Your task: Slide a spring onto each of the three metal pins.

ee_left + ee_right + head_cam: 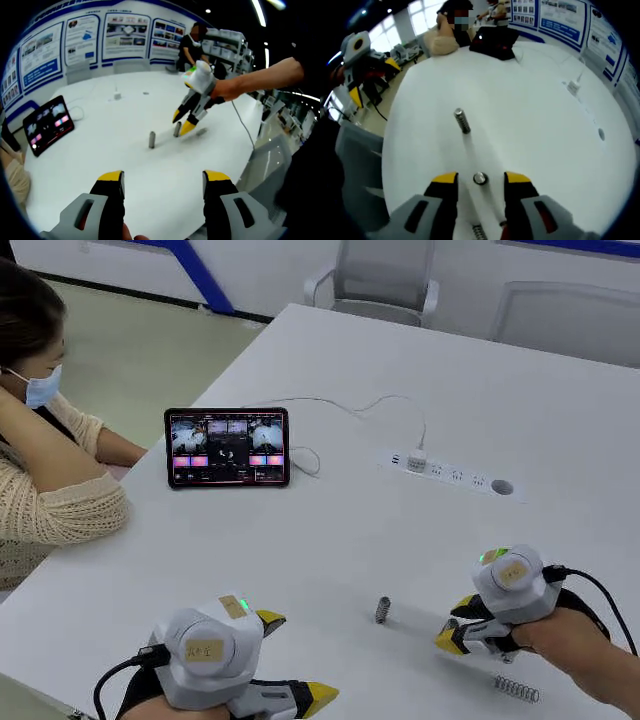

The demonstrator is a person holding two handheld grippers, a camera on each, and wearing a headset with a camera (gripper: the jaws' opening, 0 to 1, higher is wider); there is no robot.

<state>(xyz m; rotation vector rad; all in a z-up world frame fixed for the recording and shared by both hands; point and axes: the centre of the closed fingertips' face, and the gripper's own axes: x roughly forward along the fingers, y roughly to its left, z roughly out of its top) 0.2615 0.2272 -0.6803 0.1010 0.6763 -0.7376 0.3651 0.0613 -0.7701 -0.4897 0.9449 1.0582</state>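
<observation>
Jaws of the right hand-held gripper (480, 176) stand spread, a pin (480, 179) between their tips. Ahead stands a spring-clad pin (462, 121); the left hand-held gripper (162, 176) gapes too.

Readable text: none.
- Left sticker (203, 649), on left gripper (298, 658): handwriting illegible.
- Right sticker (513, 573), on right gripper (455, 623): likewise illegible.
- Wall posters (80, 37), beyond the table (400, 530): print blurred.

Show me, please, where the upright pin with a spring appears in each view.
Head view: sprung pin low centre, left of the right gripper.
Left gripper view: mid-frame, lower left of the right gripper.
Right gripper view: above centre, beyond the fingers.
Shared landmark: the tablet.
</observation>
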